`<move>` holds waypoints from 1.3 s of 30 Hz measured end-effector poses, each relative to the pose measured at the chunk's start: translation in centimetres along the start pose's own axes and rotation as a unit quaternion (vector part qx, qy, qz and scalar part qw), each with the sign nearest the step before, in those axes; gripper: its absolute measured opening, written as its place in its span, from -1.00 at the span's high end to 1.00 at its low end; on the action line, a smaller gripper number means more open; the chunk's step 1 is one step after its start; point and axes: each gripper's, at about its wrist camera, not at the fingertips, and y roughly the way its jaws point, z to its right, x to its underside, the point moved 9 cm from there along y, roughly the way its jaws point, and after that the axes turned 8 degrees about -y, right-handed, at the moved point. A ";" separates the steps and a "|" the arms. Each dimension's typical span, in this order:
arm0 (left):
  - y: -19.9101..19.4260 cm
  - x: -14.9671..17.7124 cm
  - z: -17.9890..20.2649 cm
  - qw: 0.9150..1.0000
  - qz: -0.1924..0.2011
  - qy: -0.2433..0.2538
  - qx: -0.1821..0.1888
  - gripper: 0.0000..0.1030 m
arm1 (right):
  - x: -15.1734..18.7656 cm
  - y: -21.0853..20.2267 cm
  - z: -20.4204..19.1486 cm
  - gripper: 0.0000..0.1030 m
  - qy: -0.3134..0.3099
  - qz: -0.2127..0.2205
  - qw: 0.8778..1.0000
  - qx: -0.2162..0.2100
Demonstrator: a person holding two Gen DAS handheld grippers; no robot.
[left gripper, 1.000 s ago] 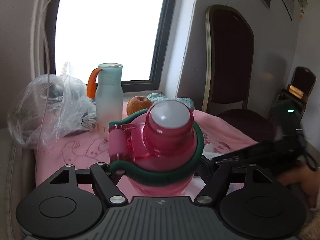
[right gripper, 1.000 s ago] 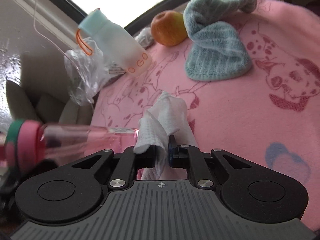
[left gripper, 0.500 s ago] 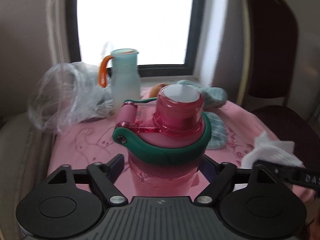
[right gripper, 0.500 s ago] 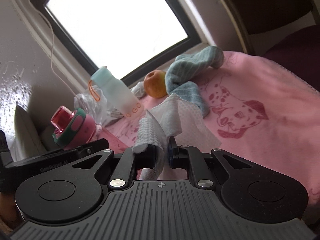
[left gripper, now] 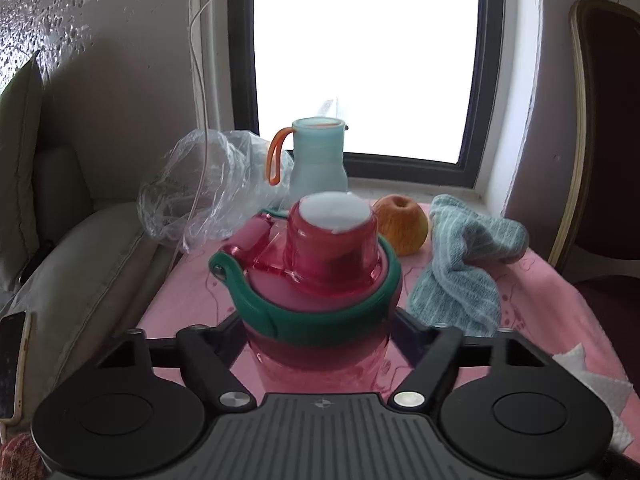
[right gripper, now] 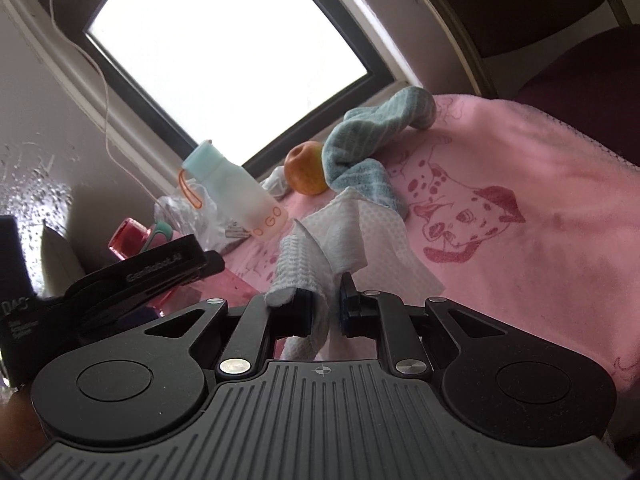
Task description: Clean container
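Note:
My left gripper (left gripper: 320, 332) is shut on a pink bottle (left gripper: 320, 280) with a red cap and green collar, held upright above the pink cloth. The bottle's cap also shows in the right wrist view (right gripper: 128, 236), behind the left gripper's body (right gripper: 132, 280). My right gripper (right gripper: 324, 312) is shut on a white paper towel (right gripper: 352, 240), to the right of the bottle and apart from it. A corner of the towel shows in the left wrist view (left gripper: 596, 384).
On the pink dog-print cloth (right gripper: 520, 184) stand a pale blue bottle with an orange loop (left gripper: 318, 160), an orange fruit (left gripper: 402, 224), a teal towel (left gripper: 464, 264) and a clear plastic bag (left gripper: 200, 188). A cushion (left gripper: 80, 280) lies left, a dark chair (left gripper: 608, 128) right.
The left gripper has swung the pink bottle upright and turned towards the window. The right gripper has lifted with the paper towel and stays beside the bottle.

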 end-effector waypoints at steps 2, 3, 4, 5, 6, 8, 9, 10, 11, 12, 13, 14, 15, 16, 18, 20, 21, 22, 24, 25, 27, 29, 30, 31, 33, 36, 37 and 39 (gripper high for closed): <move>0.0 -0.1 0.0 1.000 -0.002 0.009 0.011 -0.38 | 0.0 -0.2 0.0 0.67 -0.001 0.001 1.000 0.001; 0.0 -0.1 0.0 1.000 -0.002 0.016 0.019 -0.38 | 0.0 -0.3 0.0 0.67 0.000 0.002 1.000 0.001; 0.0 0.0 -0.1 0.999 -0.003 0.023 0.027 -0.38 | 0.0 -0.3 0.1 0.66 0.000 0.003 1.000 0.001; 0.0 0.0 -0.1 0.999 -0.003 0.032 0.037 -0.38 | -0.1 -0.4 0.0 0.66 0.001 0.004 1.000 0.001; 0.0 0.0 -0.2 0.998 -0.002 0.042 0.051 -0.38 | -0.1 -0.4 0.0 0.66 0.002 0.005 1.000 0.000; -0.1 0.2 -0.4 0.994 -0.001 0.065 0.083 -0.38 | -0.1 -0.4 -0.4 0.66 -0.001 0.005 1.000 -0.002; -0.1 0.3 -0.5 0.991 0.001 0.079 0.104 -0.38 | -0.1 -0.5 -0.6 0.66 -0.003 0.004 1.000 -0.004; -0.2 0.4 -0.7 0.988 0.002 0.093 0.127 -0.38 | -0.1 -0.4 -0.8 0.66 -0.005 0.004 1.000 -0.006; -0.4 0.5 -1.0 0.983 0.004 0.103 0.150 -0.38 | -0.1 -0.4 -1.1 0.66 -0.007 0.004 1.000 -0.008; -0.5 0.6 -1.4 0.979 0.005 0.111 0.171 -0.38 | -0.1 -0.4 -1.3 0.66 -0.009 0.003 1.000 -0.011; -0.7 0.8 -1.8 0.975 0.006 0.116 0.191 -0.38 | -0.1 -0.4 -1.5 0.66 -0.011 0.003 1.000 -0.013; -1.0 0.9 -2.3 0.971 0.007 0.120 0.209 -0.38 | -0.2 -0.4 -1.8 0.66 -0.013 0.003 1.000 -0.016; -1.2 1.0 -2.8 0.967 0.008 0.123 0.224 -0.38 | -0.2 -0.3 -2.1 0.66 -0.016 0.003 1.000 -0.017; -1.5 1.1 -3.3 0.963 0.008 0.125 0.238 -0.38 | -0.2 -0.2 -2.4 0.66 -0.019 0.003 1.000 -0.019; -2.1 1.5 -4.2 0.957 0.009 0.130 0.260 -0.38 | -0.1 0.1 -3.2 0.66 -0.027 -0.002 0.999 -0.023; -2.8 2.0 -4.9 0.952 0.008 0.136 0.274 -0.38 | -0.1 0.5 -4.1 0.67 -0.036 -0.009 0.999 -0.028; -3.1 2.3 -5.2 0.950 0.008 0.142 0.280 -0.38 | 0.0 0.7 -4.6 0.67 -0.043 -0.013 0.999 -0.029; -3.4 2.6 -5.6 0.947 0.008 0.147 0.284 -0.38 | 0.0 0.9 -5.1 0.67 -0.049 -0.017 0.998 -0.030; -4.0 3.2 -6.1 0.941 0.011 0.166 0.293 -0.38 | 0.1 1.3 -6.1 0.67 -0.061 -0.028 0.997 -0.034; -4.3 3.5 -6.3 0.938 0.015 0.180 0.298 -0.38 | 0.1 1.6 -6.6 0.67 -0.067 -0.034 0.997 -0.036; -4.7 4.1 -6.4 0.930 0.025 0.208 0.302 -0.38 | 0.1 1.9 -7.6 0.67 -0.080 -0.042 0.995 -0.042; -5.0 4.4 -6.4 0.924 0.037 0.235 0.300 -0.38 | -0.3 2.1 -8.8 0.67 -0.085 -0.043 0.993 -0.070; -5.1 4.5 -6.3 0.921 0.042 0.246 0.299 -0.38 | -0.7 2.1 -9.6 0.67 -0.082 -0.045 0.991 -0.091; -5.1 4.6 -6.2 0.919 0.047 0.255 0.298 -0.38 | -1.2 2.2 -10.5 0.67 -0.078 -0.047 0.989 -0.114; -5.1 4.7 -6.2 0.917 0.051 0.260 0.299 -0.38 | -2.1 2.5 -12.8 0.67 -0.071 -0.058 0.981 -0.173; -4.9 4.5 -6.5 0.920 0.051 0.250 0.299 -0.38 | -2.4 3.8 -16.1 0.67 -0.070 -0.097 0.958 -0.261; -4.7 4.4 -6.6 0.922 0.050 0.244 0.298 -0.38 | -2.2 4.6 -16.8 0.67 -0.077 -0.111 0.954 -0.269; -4.5 4.3 -6.7 0.925 0.049 0.234 0.296 -0.38 | -1.3 6.8 -17.3 0.67 -0.089 -0.137 0.954 -0.251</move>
